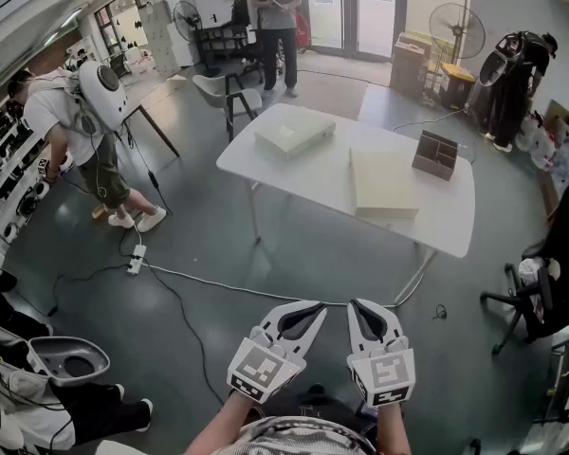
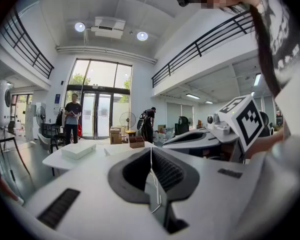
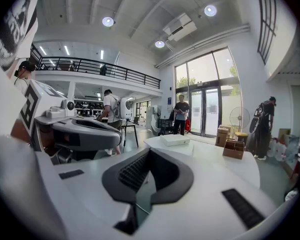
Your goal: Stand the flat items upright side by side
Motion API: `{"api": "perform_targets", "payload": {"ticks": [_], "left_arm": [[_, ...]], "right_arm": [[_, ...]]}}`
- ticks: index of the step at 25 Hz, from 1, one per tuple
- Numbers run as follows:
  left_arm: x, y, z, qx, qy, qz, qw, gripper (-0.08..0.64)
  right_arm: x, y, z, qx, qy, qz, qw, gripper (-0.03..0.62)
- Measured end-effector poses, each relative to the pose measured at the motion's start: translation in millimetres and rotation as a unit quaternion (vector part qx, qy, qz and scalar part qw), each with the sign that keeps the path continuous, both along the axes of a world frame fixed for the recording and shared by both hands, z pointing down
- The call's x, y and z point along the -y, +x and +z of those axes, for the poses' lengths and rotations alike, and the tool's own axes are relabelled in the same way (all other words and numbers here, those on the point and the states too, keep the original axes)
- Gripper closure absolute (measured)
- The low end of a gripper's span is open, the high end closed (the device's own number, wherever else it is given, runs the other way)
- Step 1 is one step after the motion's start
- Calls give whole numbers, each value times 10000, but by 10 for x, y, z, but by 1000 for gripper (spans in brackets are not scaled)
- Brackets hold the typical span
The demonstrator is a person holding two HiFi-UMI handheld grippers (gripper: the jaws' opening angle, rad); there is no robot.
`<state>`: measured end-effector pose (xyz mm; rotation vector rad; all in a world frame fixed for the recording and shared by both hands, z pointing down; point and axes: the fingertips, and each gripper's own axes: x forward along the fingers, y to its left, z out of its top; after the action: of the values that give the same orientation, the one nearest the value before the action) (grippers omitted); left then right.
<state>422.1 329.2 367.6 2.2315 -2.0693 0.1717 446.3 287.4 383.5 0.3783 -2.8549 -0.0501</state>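
Two flat cream boxes lie on the white table (image 1: 327,167) across the floor from me: one (image 1: 294,132) at its far left, the other (image 1: 383,182) nearer the middle. A brown divided holder (image 1: 435,154) stands at the table's right. My left gripper (image 1: 317,304) and right gripper (image 1: 357,303) are side by side close to my body, well short of the table, both shut and holding nothing. The left gripper view shows its jaws (image 2: 151,150) closed, with the far box (image 2: 78,149) beyond. In the right gripper view the closed jaws (image 3: 149,152) point toward that box (image 3: 174,139) and the holder (image 3: 233,149).
A cable and power strip (image 1: 135,259) cross the floor between me and the table. A chair (image 1: 235,95) stands behind the table and an office chair (image 1: 542,301) at the right. People stand at the back (image 1: 276,22), left (image 1: 85,131) and right (image 1: 512,83).
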Motion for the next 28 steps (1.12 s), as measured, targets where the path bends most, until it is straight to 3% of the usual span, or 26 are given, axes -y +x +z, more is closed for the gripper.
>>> {"api": "perform_targets", "payload": {"ticks": [16, 28], "left_arm": [[99, -105, 89, -90, -161, -249, 9995, 546], [724, -758, 353, -161, -328, -39, 9993, 546]], "right_arm": [[91, -93, 149, 28, -373, -198, 9991, 591], [720, -758, 434, -60, -646, -78, 9979, 591]]}}
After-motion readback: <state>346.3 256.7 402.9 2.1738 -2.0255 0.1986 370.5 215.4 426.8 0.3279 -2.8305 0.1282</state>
